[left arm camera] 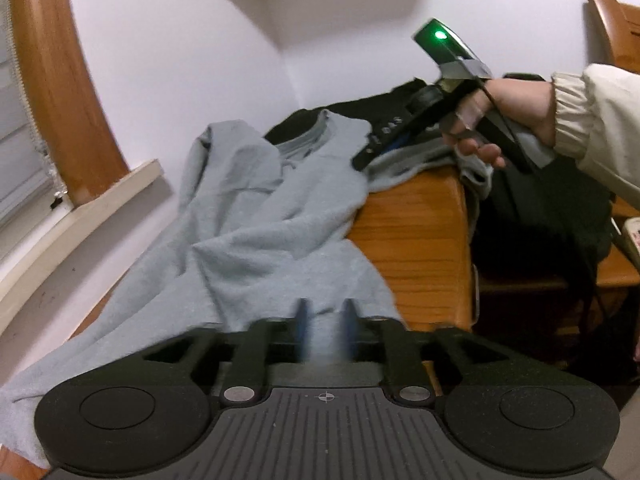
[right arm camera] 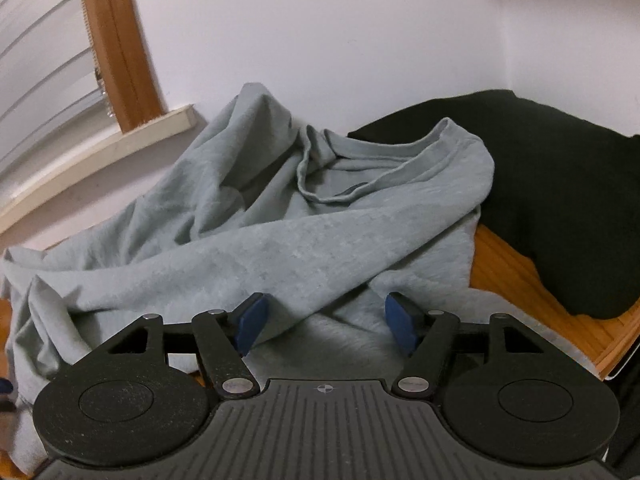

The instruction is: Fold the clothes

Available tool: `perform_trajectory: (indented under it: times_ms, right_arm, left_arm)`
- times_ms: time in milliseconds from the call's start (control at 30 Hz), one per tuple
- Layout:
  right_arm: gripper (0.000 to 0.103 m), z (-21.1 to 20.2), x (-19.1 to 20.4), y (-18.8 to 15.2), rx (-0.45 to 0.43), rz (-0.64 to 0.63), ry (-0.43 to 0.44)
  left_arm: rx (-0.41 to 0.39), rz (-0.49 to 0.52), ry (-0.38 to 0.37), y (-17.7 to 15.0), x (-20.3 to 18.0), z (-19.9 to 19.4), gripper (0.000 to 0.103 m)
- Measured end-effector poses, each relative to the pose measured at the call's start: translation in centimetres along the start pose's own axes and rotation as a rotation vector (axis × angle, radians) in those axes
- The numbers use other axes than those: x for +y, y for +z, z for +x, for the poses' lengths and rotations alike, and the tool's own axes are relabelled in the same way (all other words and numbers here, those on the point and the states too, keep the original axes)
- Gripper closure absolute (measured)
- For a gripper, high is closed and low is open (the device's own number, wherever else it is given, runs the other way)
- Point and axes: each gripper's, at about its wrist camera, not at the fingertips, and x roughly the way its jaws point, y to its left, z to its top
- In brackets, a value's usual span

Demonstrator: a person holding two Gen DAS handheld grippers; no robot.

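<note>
Since the grey sweatshirt (right arm camera: 280, 240) sprawls rumpled across mid-frame, half off the wooden table (left arm camera: 416, 236), it might slide, and my spread right gripper (right arm camera: 326, 322) or near-closed, blurry left gripper (left arm camera: 326, 312) could snag two layers.

Two garments lay on one wooden counter (right arm camera: 508, 256): one grey sweatshirt (right arm camera: 280, 240); one black garment (right arm camera: 560, 200); two handheld grippers were present.
</note>
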Motion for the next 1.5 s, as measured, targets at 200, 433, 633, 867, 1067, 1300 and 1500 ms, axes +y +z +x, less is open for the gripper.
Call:
perform_trajectory:
  times_ms: [200, 433, 633, 867, 1067, 1300, 1500]
  right_arm:
    - [0.038, 0.0, 0.1, -0.2, -0.015, -0.013, -0.014]
    - [0.037, 1.1, -1.4, 0.7, -0.020, 0.077, 0.010]
    - [0.039, 2.1, -2.5, 1.4, -0.040, 0.184, 0.054]
    - [0.086, 1.3, -1.2, 4.9, -0.125, 0.191, 0.059]
    - [0.097, 0.5, -0.1, 8.0, -0.200, 0.193, 0.061]
    - [0.098, -0.4, 1.2, 11.6, -0.287, 0.196, 0.063]
    - [0.090, -0.6, 1.4, 10.3, -0.226, 0.085, 0.024]
  left_arm:
    - [0.040, 0.082, 0.017, 0.4, -2.8, 1.9, 0.036]
    - [0.051, 0.063, 0.003, 0.0, -2.2, 2.1, 0.092]
    - [-0.043, -0.009, 0.034, -0.3, 1.3, -1.8, 0.096]
    - [-0.107, -0.088, 0.129, -0.8, 6.5, -8.0, 0.097]
    - [-0.137, -0.147, 0.152, -1.4, 10.2, -11.8, 0.098]
    - [-0.181, -0.208, 0.212, -2.1, 13.6, -15.9, 0.103]
    - [-0.099, -0.237, 0.190, -3.4, 13.9, -13.1, 0.099]
